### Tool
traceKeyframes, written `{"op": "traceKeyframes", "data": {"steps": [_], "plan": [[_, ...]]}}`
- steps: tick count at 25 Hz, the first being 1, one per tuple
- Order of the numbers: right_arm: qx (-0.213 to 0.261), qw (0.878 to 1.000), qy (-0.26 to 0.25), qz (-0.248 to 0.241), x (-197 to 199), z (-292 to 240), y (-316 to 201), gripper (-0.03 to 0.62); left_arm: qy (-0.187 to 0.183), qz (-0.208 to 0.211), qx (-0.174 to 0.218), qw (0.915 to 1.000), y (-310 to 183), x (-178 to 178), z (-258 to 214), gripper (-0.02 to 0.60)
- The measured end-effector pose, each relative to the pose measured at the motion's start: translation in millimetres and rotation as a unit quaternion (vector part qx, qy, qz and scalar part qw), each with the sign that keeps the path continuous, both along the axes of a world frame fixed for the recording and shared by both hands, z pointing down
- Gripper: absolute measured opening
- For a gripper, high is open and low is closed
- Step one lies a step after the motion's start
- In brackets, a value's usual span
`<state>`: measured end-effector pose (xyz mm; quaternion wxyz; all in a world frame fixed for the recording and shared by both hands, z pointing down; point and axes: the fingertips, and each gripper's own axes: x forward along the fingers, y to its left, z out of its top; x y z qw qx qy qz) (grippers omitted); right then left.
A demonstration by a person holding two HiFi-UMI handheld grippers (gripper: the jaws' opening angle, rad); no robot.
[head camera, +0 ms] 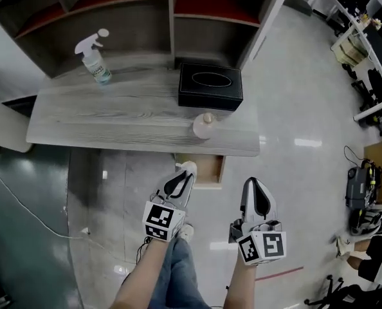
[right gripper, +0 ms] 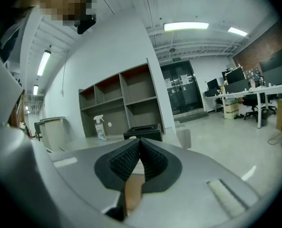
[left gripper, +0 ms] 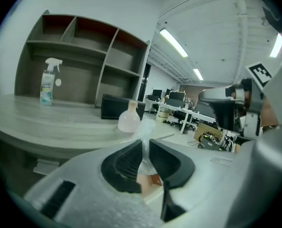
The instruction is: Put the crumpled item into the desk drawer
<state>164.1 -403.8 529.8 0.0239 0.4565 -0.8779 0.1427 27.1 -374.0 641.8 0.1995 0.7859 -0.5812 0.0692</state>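
Between the clamped jaws of the left gripper (left gripper: 145, 148) sits the crumpled item (left gripper: 145, 128), probably light, soft, springy; pinch mid-wad. The right gripper (right gripper: 140, 145) has its jaws closed, empty.

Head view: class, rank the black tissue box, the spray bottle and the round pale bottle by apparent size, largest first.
1. black tissue box, clearly largest
2. spray bottle, long but slim
3. round pale bottle, smallest
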Motion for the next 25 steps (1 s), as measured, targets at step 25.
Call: {"op": "traceKeyframes", "data": {"steps": [25], "plan": [[-0.051, 0.999, -0.009, -0.002, -7.7, 88.6, -10.6, 0.011, 0.017, 0.002, -0.101, 0.9947, -40.0, 14.6, 118.6, 0.172]]}}
